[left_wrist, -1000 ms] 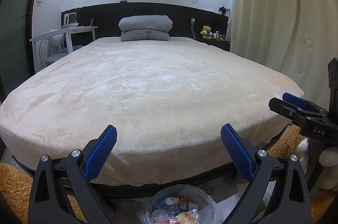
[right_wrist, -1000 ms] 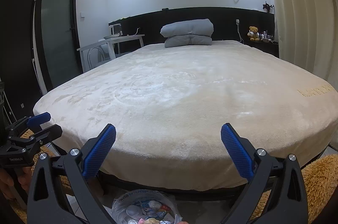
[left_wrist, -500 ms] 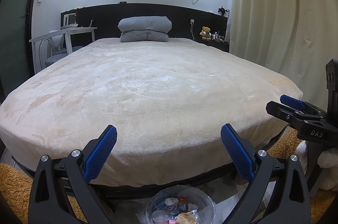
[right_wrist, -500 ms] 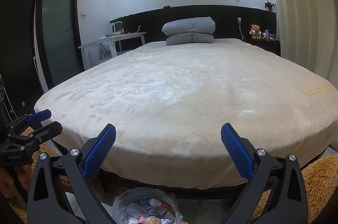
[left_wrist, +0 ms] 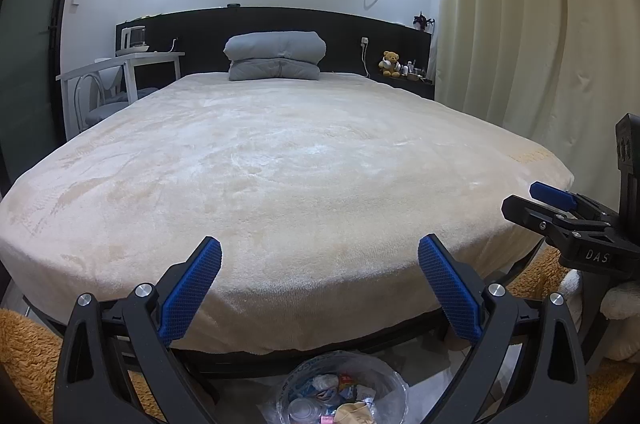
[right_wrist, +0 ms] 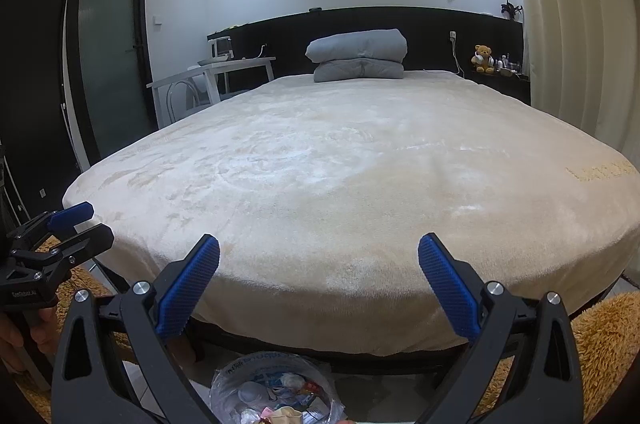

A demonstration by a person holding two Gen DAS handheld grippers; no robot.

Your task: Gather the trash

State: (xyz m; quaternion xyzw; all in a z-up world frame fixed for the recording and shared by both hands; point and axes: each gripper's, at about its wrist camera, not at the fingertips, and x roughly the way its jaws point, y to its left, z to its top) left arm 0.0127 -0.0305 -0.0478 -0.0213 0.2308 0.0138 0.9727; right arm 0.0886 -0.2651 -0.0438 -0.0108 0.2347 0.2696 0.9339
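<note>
A bin lined with a clear plastic bag (left_wrist: 340,390) stands on the floor at the foot of the bed, holding several wrappers and crumpled scraps; the same bin (right_wrist: 276,390) shows low in the right wrist view. My left gripper (left_wrist: 320,260) hovers above it, open and empty, facing the bed. My right gripper (right_wrist: 319,258) is likewise open and empty above the bin. Each gripper appears at the edge of the other's view: the right gripper (left_wrist: 560,208) on the right, the left gripper (right_wrist: 68,228) on the left, held by a hand (right_wrist: 24,332).
A large bed with a cream plush blanket (left_wrist: 280,164) fills the view, with folded grey bedding (left_wrist: 276,56) at the dark headboard. A white desk and chair (left_wrist: 120,76) stand left, curtains (left_wrist: 520,24) right. An orange shaggy rug (right_wrist: 600,336) lies around the bed's foot.
Both views have tilted up very slightly; the bed and bedding sit a touch lower than a second ago. Both grippers stay open over the bin.
</note>
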